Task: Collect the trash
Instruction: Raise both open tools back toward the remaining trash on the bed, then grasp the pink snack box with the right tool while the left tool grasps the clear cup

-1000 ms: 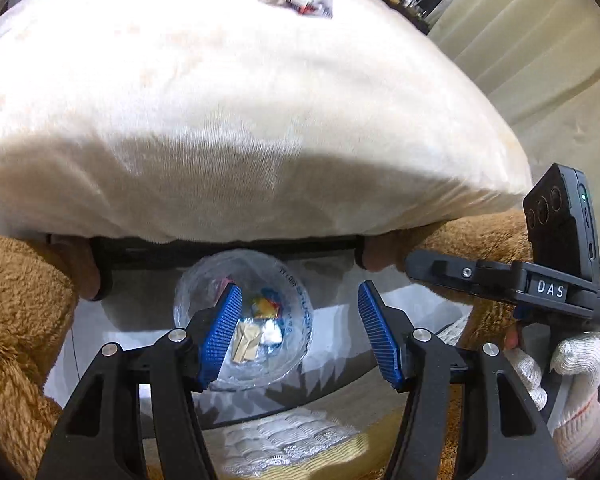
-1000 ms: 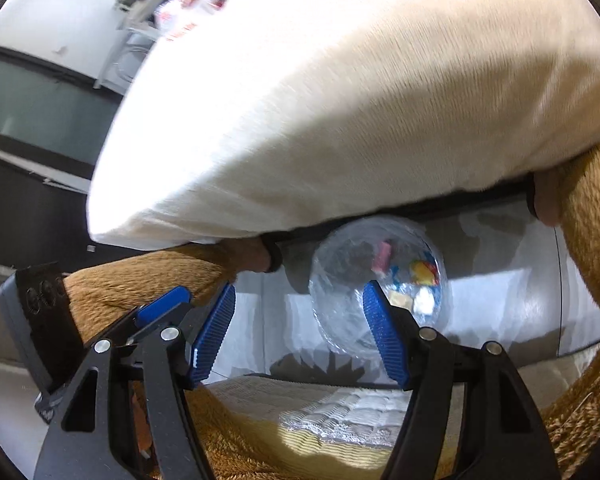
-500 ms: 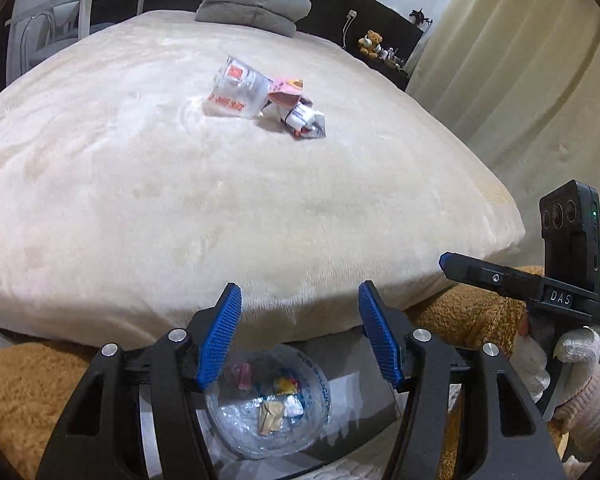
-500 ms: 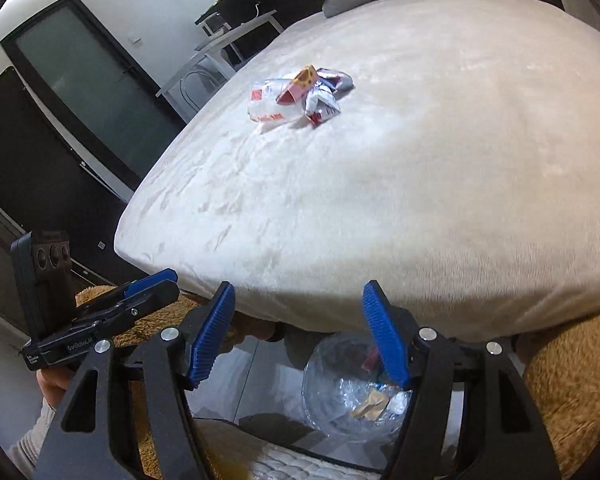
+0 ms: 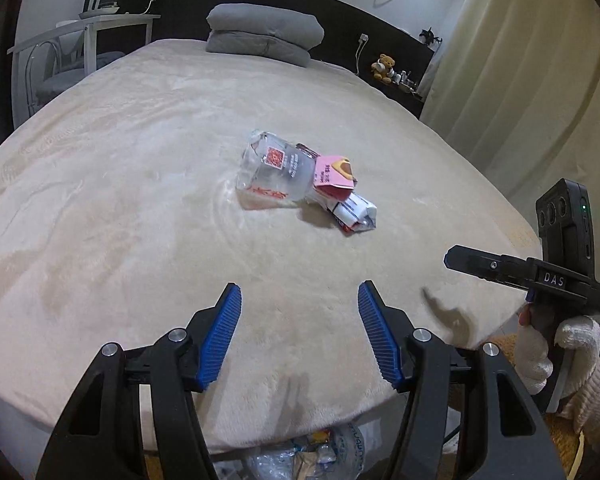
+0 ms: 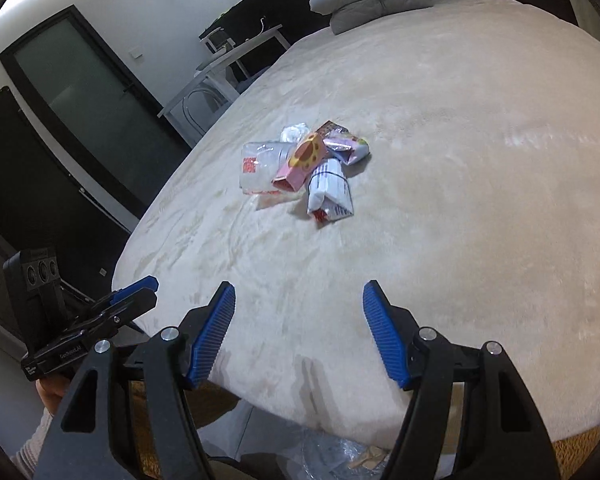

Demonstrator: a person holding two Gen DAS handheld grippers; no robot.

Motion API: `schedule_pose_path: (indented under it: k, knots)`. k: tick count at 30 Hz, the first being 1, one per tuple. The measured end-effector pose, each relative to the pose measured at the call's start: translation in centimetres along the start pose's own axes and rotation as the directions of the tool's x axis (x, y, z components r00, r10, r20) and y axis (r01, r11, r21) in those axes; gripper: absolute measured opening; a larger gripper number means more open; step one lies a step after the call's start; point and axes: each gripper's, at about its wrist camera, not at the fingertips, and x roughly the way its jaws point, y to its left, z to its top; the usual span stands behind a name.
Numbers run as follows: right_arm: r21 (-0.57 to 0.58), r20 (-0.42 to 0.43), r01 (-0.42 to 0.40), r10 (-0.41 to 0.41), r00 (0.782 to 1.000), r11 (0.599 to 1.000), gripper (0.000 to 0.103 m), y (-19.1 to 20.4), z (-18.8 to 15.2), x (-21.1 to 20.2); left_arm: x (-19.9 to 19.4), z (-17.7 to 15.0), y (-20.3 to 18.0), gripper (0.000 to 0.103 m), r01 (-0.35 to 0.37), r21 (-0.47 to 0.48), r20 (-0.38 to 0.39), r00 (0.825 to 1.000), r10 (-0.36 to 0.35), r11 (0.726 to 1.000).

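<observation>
Both hand-held grippers, left hand-held gripper (image 5: 299,330) and right hand-held gripper (image 6: 299,330), gape wide (bin bag (image 5: 320,456) mostly hidden).

Wide bed under a plush cream blanket (image 5: 140,200), with folded grey pillows (image 5: 264,34) against a long black headboard (image 5: 340,16). White desk (image 5: 88,24) beside the bed, pale pleated curtains (image 5: 520,80) opposite. Small brown teddy bear (image 5: 383,65) on the headboard ledge. Dark frosted-glass door (image 6: 88,108) in a white wall.

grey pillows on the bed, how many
2, stacked at the far head end of the bed: lower pillow under upper pillow. More may be hidden behind them.
</observation>
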Motion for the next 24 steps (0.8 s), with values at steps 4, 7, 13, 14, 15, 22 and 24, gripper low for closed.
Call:
schedule_pose_path:
  k: [4,7,13,14,15,22,24]
  knots:
    - [0.033,0.004,-0.022,0.022,1.0,0.999,0.066,-0.3,2.4,2.0,1.2,2.0,1.0,0.06,-0.009,-0.008,0.003,1.0,0.009,1.0]
    - [0.048,0.006,-0.045,0.044,0.999,0.998,0.066,-0.1,4.3,3.7,2.1,3.3,1.8,0.06,-0.006,-0.014,0.004,1.0,0.006,1.0]
    - [0.085,0.021,-0.106,0.105,0.994,0.991,0.066,0.2,7.2,6.2,3.4,5.0,3.0,0.06,-0.015,-0.024,-0.005,1.0,0.015,1.0]
    - [0.089,0.022,-0.106,0.105,0.994,0.99,0.066,0.2,7.7,6.6,3.6,5.1,3.1,0.06,-0.018,-0.025,-0.008,1.0,0.018,1.0]
    - [0.095,0.021,-0.108,0.107,0.994,0.99,0.066,0.2,8.0,7.0,3.8,5.3,3.3,0.06,-0.022,-0.024,-0.01,1.0,0.021,0.999]
    - [0.101,-0.037,-0.065,0.069,0.997,0.993,0.066,-0.3,9.4,9.7,4.8,5.6,4.2,0.06,-0.033,-0.02,-0.041,0.999,0.032,0.999]
    - [0.095,-0.048,-0.051,0.055,0.997,0.994,0.066,-0.4,9.6,10.3,4.8,5.6,4.2,0.06,-0.028,-0.018,-0.045,0.999,0.027,0.999]
